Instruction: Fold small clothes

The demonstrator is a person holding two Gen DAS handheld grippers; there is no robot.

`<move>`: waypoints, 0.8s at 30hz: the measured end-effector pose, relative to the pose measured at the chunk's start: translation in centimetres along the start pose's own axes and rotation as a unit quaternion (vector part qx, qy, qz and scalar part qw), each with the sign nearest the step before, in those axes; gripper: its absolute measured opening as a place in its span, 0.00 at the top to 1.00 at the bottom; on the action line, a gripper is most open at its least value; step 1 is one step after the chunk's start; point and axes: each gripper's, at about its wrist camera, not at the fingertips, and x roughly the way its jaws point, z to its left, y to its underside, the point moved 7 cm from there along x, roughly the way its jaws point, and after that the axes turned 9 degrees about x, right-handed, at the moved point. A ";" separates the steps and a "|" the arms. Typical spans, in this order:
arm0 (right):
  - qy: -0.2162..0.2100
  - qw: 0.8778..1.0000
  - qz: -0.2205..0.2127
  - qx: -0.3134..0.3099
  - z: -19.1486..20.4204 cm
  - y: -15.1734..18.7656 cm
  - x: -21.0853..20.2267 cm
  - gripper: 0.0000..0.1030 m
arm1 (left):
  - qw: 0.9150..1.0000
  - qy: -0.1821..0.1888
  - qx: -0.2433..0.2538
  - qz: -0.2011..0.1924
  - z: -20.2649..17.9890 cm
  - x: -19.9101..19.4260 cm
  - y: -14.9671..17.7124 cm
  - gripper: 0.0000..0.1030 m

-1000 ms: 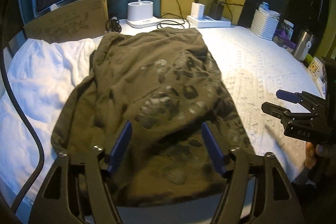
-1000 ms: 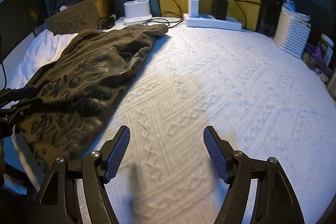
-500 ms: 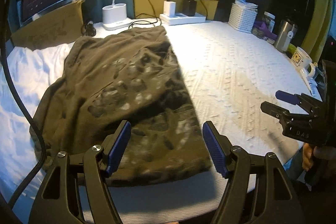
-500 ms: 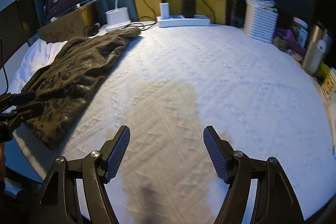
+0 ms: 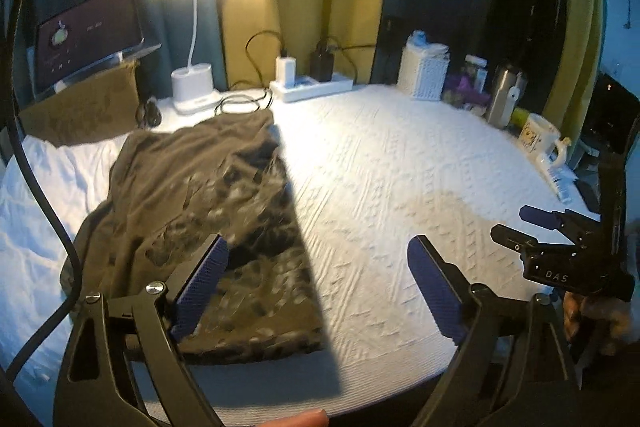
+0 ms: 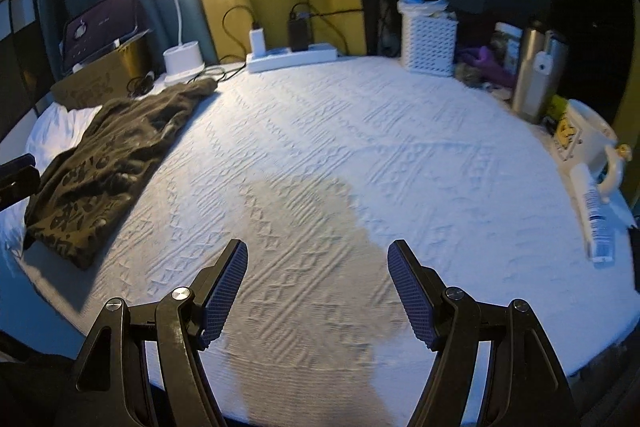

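Both grippers hang with their blue pads spread wide, gripping nothing: the left gripper [image 5: 318, 283] at lower centre of its view, over the near right edge of the olive printed garment [image 5: 192, 227], the right gripper [image 6: 318, 291] over bare white textured tablecloth [image 6: 360, 155]. That garment lies crumpled at the left of the frame, its hem close to the table's front edge. At upper right, a white lattice basket [image 6: 428, 45] holds crumpled white and blue items.
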 end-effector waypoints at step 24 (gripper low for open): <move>0.004 0.991 -0.135 -0.009 -0.4 -6.5 -10.8 0.14 | 0.994 -0.032 0.011 -0.105 -1.4 -7.0 -5.6 0.12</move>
